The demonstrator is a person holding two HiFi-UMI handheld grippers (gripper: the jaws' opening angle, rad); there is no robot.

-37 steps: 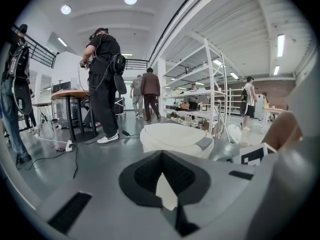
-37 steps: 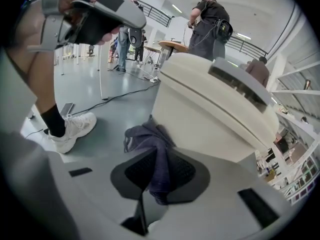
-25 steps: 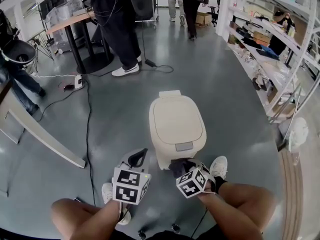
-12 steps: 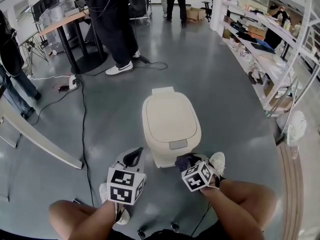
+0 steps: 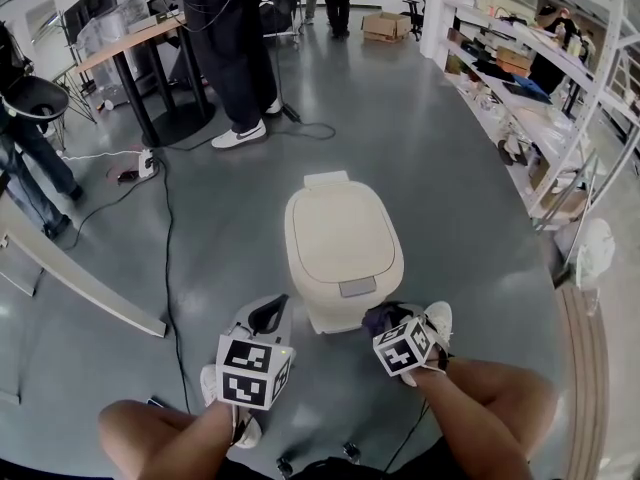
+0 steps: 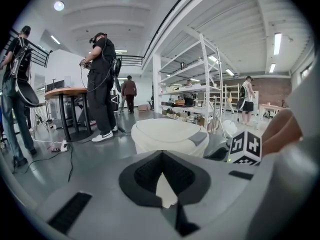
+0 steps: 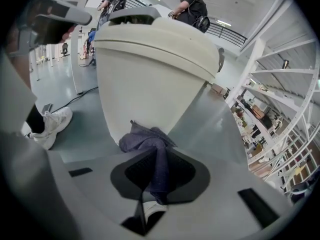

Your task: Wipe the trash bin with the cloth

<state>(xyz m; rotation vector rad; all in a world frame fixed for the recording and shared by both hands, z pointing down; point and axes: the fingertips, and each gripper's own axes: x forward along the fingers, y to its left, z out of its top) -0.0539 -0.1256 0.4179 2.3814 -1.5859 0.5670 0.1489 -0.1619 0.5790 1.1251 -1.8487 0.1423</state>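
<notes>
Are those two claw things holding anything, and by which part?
The right gripper pinches a dark blue cloth by a bunched fold, and the rest puffs out ahead of its jaws. The left gripper holds nothing.

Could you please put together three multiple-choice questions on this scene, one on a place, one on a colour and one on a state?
1. Where is the cloth?
A. on a shelf
B. between the right gripper's jaws, at the trash bin's front wall
C. on the floor

2. What colour is the trash bin?
A. red
B. cream
C. black

3. How is the bin's lid?
A. shut
B. propped open
C. taken off

Answers:
1 B: the right gripper view shows the dark blue cloth pinched in the jaws right before the bin's wall.
2 B: both the head view and the left gripper view show it cream.
3 A: the lid lies flat on the bin.
</notes>
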